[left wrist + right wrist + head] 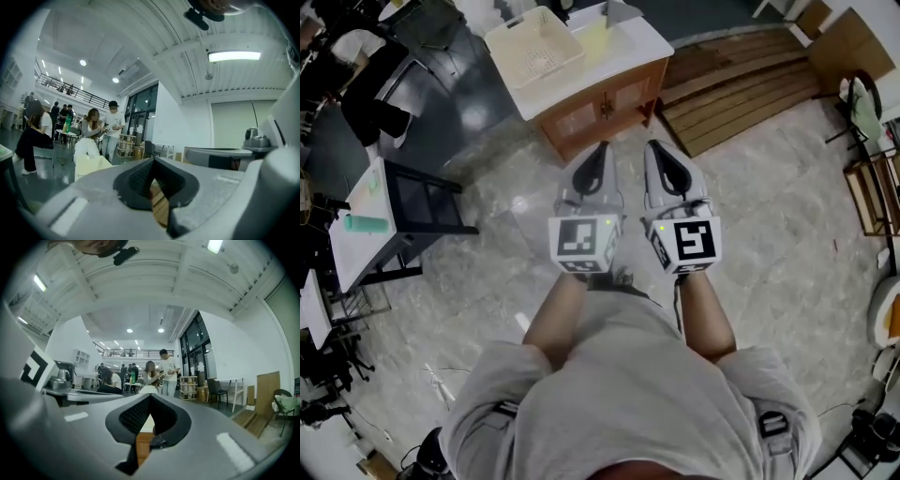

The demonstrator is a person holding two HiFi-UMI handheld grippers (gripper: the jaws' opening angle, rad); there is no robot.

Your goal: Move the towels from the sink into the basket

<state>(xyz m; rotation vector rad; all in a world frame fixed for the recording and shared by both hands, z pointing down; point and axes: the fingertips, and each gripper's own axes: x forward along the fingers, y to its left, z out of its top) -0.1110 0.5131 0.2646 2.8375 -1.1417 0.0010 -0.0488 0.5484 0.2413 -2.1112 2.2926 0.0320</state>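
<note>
One pale yellow towel (594, 42) shows dimly in the far sink (616, 36); any others are too blurred to count. One basket (534, 47) stands left of it on the bench (546, 94). Near, the left gripper (600, 148) and right gripper (653, 148) are level, jaws pressed together, holding nothing.

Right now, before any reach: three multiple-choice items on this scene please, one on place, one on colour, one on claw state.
1. Where does the basket stand?
A. On the floor
B. On the counter, at the sink's left in the head view
C. Inside the cabinet

2. What colour is the basket?
A. Cream
B. Blue
C. Black

3. How do the left claw and right claw stand?
A. Both wide open
B. Both shut, empty
C. Left shut on a towel

Answers:
1 B: it sits on the white top beside the basin.
2 A: its mesh walls look cream.
3 B: each gripper view shows the pads together with nothing between them.
</note>
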